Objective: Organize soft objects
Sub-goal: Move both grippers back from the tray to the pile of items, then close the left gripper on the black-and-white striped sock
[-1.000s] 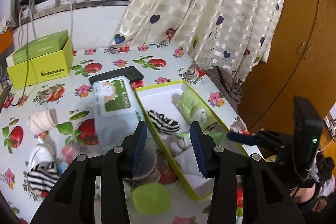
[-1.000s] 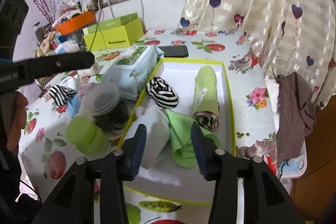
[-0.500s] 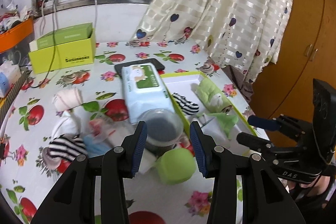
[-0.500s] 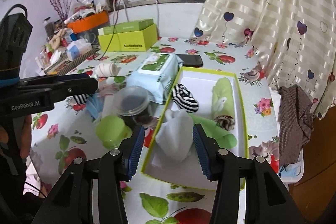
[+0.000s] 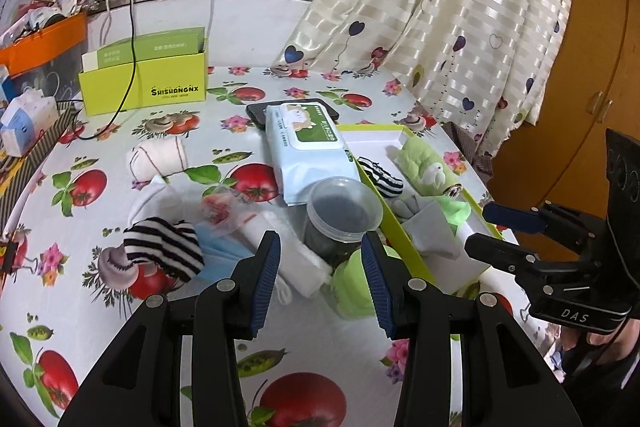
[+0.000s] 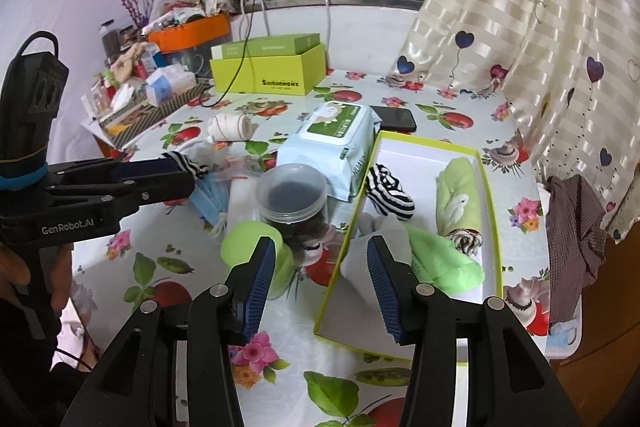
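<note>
A lime-edged white tray (image 6: 424, 153) (image 5: 374, 137) holds a striped sock (image 6: 390, 193), a green rolled towel (image 6: 458, 205), a white cloth (image 6: 378, 251) and a green cloth (image 6: 444, 261). Left of it lie loose soft things: a striped sock (image 5: 162, 247), a cream roll (image 5: 158, 157), a white cloth (image 5: 292, 251) and blue masks (image 5: 218, 249). My left gripper (image 5: 320, 277) is open and empty above the pile. My right gripper (image 6: 320, 277) is open and empty above the tray's near left edge.
A wipes pack (image 5: 308, 153), a clear jar (image 5: 342, 217) and a lime cup (image 5: 354, 285) stand between pile and tray. A phone (image 6: 394, 119) and a lime box (image 5: 146, 85) lie farther back. Clutter lines the left edge; curtain and wardrobe stand right.
Both grippers have pulled back and up from the tray. The left one has swung left over the loose pile. Both stay open and empty.
</note>
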Demonstrator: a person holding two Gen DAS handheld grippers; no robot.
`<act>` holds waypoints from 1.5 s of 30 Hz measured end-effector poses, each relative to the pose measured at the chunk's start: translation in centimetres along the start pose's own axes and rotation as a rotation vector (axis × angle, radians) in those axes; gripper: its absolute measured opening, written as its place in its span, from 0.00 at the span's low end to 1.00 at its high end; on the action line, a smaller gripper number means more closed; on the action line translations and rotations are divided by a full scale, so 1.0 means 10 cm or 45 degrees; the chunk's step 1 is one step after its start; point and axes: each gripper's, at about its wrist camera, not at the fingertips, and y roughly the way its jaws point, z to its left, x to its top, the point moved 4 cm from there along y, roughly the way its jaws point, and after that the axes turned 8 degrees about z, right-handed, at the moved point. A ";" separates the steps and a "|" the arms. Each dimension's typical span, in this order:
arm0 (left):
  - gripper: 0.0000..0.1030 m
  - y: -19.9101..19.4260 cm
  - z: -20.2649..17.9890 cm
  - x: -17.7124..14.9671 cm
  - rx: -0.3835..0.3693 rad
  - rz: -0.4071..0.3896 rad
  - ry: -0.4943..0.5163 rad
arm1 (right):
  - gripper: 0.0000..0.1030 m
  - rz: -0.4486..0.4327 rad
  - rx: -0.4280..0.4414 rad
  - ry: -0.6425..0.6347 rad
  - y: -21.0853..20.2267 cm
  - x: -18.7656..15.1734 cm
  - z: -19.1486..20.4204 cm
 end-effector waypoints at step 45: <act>0.42 -0.06 1.07 -0.27 0.126 -0.002 -0.259 | 0.46 0.042 0.098 -0.166 0.25 0.22 0.56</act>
